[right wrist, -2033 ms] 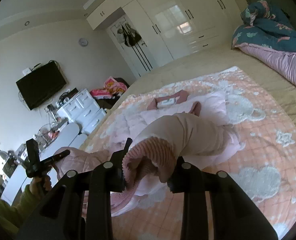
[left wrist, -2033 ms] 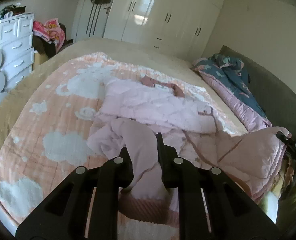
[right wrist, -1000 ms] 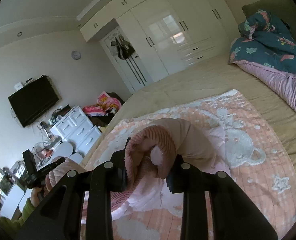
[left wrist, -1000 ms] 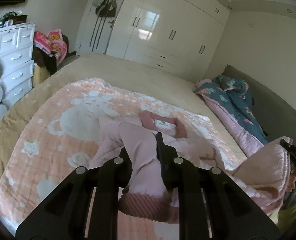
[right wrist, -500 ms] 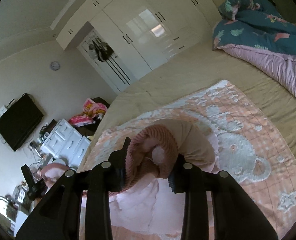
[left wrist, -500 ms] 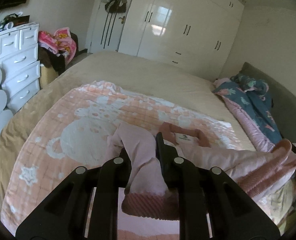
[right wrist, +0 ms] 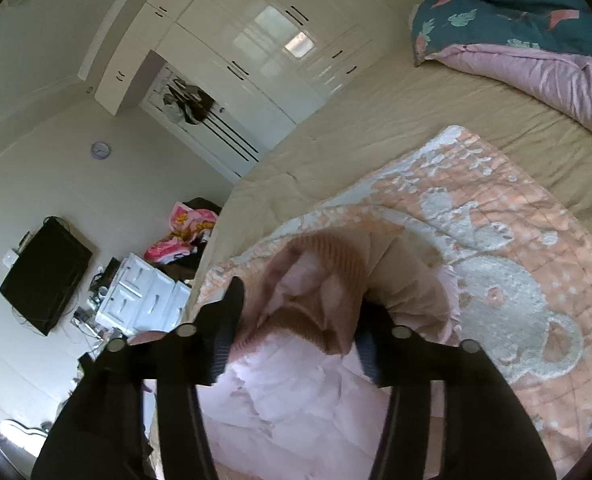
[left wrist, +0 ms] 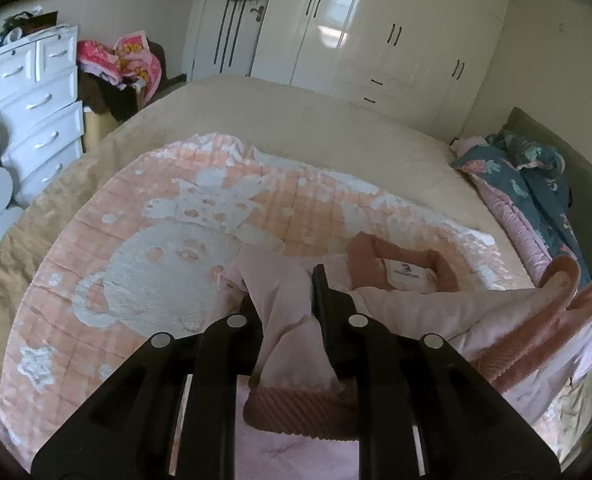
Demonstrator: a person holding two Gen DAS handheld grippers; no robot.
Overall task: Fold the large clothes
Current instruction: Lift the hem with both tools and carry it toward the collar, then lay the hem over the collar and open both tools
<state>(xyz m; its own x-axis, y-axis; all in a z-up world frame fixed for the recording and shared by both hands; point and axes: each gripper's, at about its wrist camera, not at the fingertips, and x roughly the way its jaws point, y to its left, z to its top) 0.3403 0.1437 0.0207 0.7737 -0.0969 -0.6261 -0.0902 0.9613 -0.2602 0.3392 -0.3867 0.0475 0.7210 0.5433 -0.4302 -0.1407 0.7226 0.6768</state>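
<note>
A pale pink padded jacket (left wrist: 416,304) with darker ribbed trim lies on an orange blanket (left wrist: 167,248). Its collar and label (left wrist: 404,268) face up just beyond my left gripper (left wrist: 283,286). That gripper is shut on a pink sleeve, and the ribbed cuff (left wrist: 296,408) hangs below the fingers. In the right wrist view my right gripper (right wrist: 300,316) has its jaws opening. The bunched ribbed cuff (right wrist: 328,268) sits loosely between them, over the quilted body of the jacket (right wrist: 296,392). The same cuff shows at the right edge of the left wrist view.
The blanket (right wrist: 516,240) covers a beige bed (left wrist: 336,132). A teal and pink duvet (left wrist: 536,200) is heaped along the right side. White drawers (left wrist: 35,92), a clothes pile (left wrist: 123,60), a wardrobe (left wrist: 376,28) and a wall TV (right wrist: 43,276) surround the bed.
Both grippers carried their sleeves forward and lower, up to the collar. The right gripper rolled and its jaws widened around the cuff. The left stays clamped on its sleeve.
</note>
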